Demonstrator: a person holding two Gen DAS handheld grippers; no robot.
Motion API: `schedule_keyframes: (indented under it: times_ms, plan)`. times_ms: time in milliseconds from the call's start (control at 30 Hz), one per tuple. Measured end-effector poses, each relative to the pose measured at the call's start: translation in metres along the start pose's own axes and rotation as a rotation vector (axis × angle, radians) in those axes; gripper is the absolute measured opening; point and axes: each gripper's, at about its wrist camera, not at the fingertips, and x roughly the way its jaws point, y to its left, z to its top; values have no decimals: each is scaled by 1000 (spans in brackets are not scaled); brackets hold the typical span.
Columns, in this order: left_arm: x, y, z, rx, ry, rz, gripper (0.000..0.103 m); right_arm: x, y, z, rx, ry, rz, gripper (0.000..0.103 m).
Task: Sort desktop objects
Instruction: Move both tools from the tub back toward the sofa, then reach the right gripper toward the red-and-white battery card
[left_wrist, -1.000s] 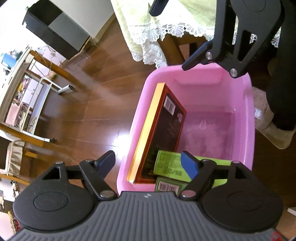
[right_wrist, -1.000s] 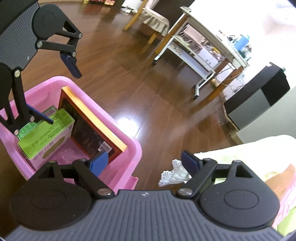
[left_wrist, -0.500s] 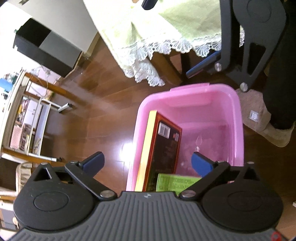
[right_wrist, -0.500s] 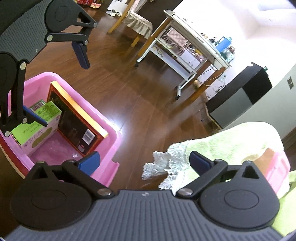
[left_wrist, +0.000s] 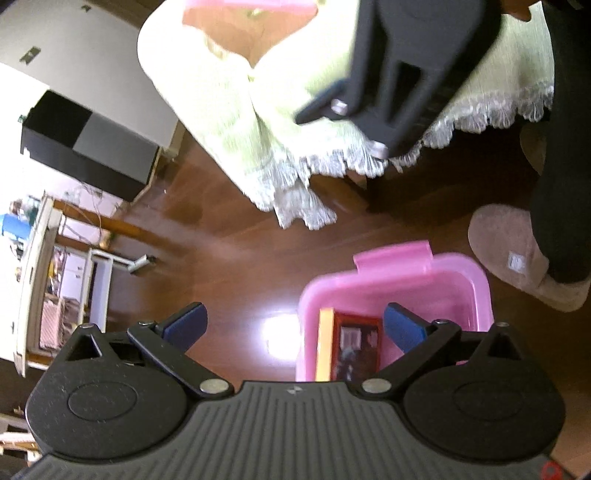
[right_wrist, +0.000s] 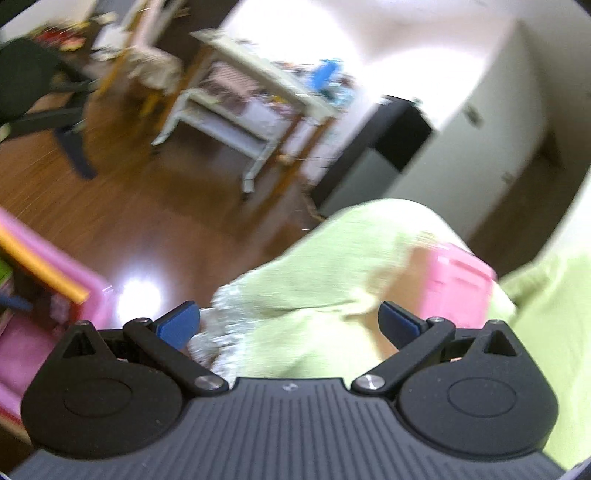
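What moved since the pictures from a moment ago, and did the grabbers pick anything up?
Both grabbers lifted away from the pink bin on the floor. The left gripper now looks down on it from higher up; the right gripper swung toward the table's green cloth, blurring its view. Nothing was picked up or dropped: both stayed open and empty. The dark red book still stands inside the bin.

This is a lived-in room of a home. A dark brown wooden plank floor (left_wrist: 229, 258) runs under a table draped in a pale green cloth with a white lace fringe (left_wrist: 236, 122). A cluttered white-framed side table (right_wrist: 258, 92) stands by a wooden chair (blurred), and a beige fuzzy slipper (left_wrist: 517, 254) rests on the floor.
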Motion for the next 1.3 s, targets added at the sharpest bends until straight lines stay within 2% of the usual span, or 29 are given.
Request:
schedule_keyframes:
  times_ms: [133, 433, 500, 667, 867, 1100, 1200, 1300]
  plan:
    - [-4, 4, 29, 30, -54, 10, 102, -8, -43, -1, 78, -22, -95, 101]
    - [-13, -5, 116, 158, -205, 0, 102, -29, -163, -38, 258, 71, -287, 101]
    - [-14, -10, 137, 194, -238, 5, 102, -37, -181, -50, 258, 88, -327, 101]
    - [-18, -21, 183, 276, -317, 17, 102, -51, -212, -83, 249, 149, -406, 101]
    - [-16, -35, 245, 331, -412, 9, 102, -59, -247, -126, 305, 226, -478, 101]
    - [-4, -52, 315, 325, -491, -12, 102, -55, -292, -176, 481, 300, -534, 101]
    - [5, -63, 341, 336, -508, -28, 102, -51, -310, -195, 524, 317, -555, 101]
    - [20, -74, 363, 361, -507, -12, 102, -44, -327, -216, 590, 347, -565, 101]
